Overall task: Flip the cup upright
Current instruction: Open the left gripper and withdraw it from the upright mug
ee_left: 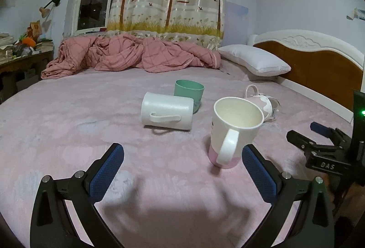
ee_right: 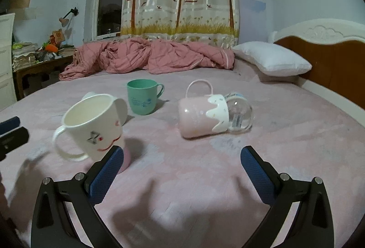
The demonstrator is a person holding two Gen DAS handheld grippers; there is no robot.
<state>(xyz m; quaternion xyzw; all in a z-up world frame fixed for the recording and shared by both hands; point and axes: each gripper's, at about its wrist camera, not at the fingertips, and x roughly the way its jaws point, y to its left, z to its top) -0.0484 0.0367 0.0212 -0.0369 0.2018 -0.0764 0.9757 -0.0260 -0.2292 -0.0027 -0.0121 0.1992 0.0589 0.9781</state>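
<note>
A white mug with a pink base [ee_left: 235,131] stands tilted on the pink bed sheet [ee_left: 68,115], its handle toward my left gripper [ee_left: 182,156], which is open and empty just before it. The same mug [ee_right: 95,127] shows a face print left of my right gripper [ee_right: 181,158], also open and empty. A plain white mug [ee_left: 166,114] lies on its side; only a sliver of it [ee_right: 87,95] shows behind the face mug. A pink mug with a clear lid [ee_right: 205,115] lies on its side ahead of the right gripper; it also shows in the left wrist view [ee_left: 262,101]. A green cup [ee_right: 142,97] stands upright.
A crumpled pink quilt [ee_left: 127,55] lies along the far side of the bed, a white pillow [ee_left: 255,60] by the wooden headboard [ee_left: 319,65]. A cluttered side table [ee_right: 43,58] stands at the left. The right gripper's body [ee_left: 324,147] shows at the right edge.
</note>
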